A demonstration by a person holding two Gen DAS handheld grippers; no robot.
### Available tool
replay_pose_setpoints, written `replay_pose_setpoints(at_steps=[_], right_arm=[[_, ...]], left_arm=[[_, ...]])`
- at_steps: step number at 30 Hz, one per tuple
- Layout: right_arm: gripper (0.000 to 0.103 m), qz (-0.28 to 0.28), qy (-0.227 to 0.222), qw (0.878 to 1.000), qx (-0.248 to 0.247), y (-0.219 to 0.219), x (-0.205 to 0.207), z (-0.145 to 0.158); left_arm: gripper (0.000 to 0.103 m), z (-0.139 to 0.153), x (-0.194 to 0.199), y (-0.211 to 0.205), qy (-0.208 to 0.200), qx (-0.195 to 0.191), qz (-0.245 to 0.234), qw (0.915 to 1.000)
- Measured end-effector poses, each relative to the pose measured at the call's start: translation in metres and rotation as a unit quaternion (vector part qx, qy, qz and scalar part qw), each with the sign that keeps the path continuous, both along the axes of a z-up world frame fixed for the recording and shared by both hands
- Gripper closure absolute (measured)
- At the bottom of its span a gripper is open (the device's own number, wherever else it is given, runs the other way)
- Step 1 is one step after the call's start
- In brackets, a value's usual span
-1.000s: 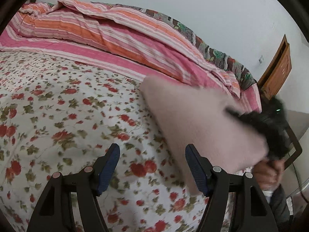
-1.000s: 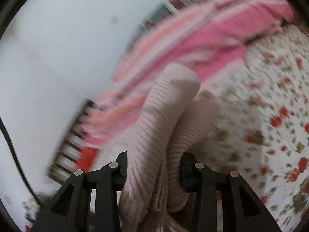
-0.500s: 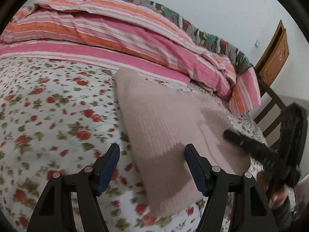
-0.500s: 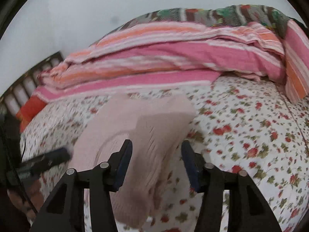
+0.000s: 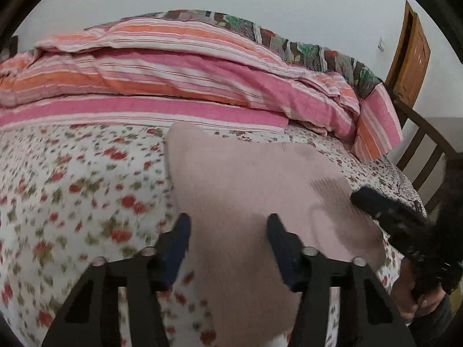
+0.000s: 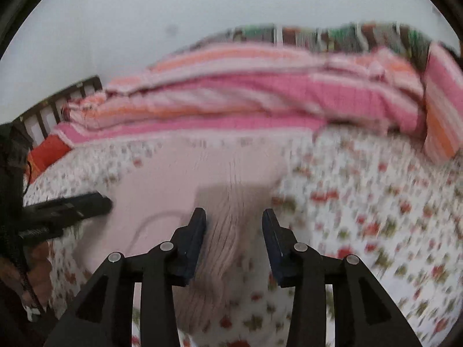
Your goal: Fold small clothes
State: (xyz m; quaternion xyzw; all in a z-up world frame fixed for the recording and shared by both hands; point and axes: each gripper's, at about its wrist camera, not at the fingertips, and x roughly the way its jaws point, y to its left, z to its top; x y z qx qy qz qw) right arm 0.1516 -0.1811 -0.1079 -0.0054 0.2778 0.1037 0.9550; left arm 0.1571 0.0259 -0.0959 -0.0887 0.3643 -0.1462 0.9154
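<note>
A pale pink knitted garment (image 5: 249,190) lies spread flat on the floral bed sheet (image 5: 72,190). My left gripper (image 5: 228,243) is open, its jaws standing over the garment's near left part. In the right wrist view the same garment (image 6: 185,190) lies on the sheet, and my right gripper (image 6: 234,231) is open over its near right part, holding nothing. The right gripper also shows in the left wrist view (image 5: 385,211) at the garment's right edge, and the left gripper shows in the right wrist view (image 6: 66,208) at its left edge. Both views are motion-blurred.
A rolled pink and orange striped quilt (image 5: 173,66) lies along the back of the bed. A wooden bed rail (image 5: 425,141) and a wooden door (image 5: 411,55) are at the right. A white wall is behind.
The right gripper held the bunched garment in the air, then let go. The garment now lies spread flat on the sheet. Both grippers have moved in over its near edge.
</note>
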Motion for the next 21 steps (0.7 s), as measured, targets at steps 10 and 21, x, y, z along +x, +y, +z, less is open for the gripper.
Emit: replay_pose_setpoints(at_steps=[10, 21], right_arm=[[0.073, 0.004, 0.042, 0.998, -0.040, 0.020, 0.053, -0.032], [0.072, -0.009, 0.031, 0.998, -0.050, 0.022, 0.054, -0.043]], left_arm=[[0.075, -0.020, 0.014, -0.020, -0.026, 0.062, -0.034, 0.9972], [0.073, -0.032, 0.001, -0.026, -0.085, 0.068, -0.014, 0.9939]])
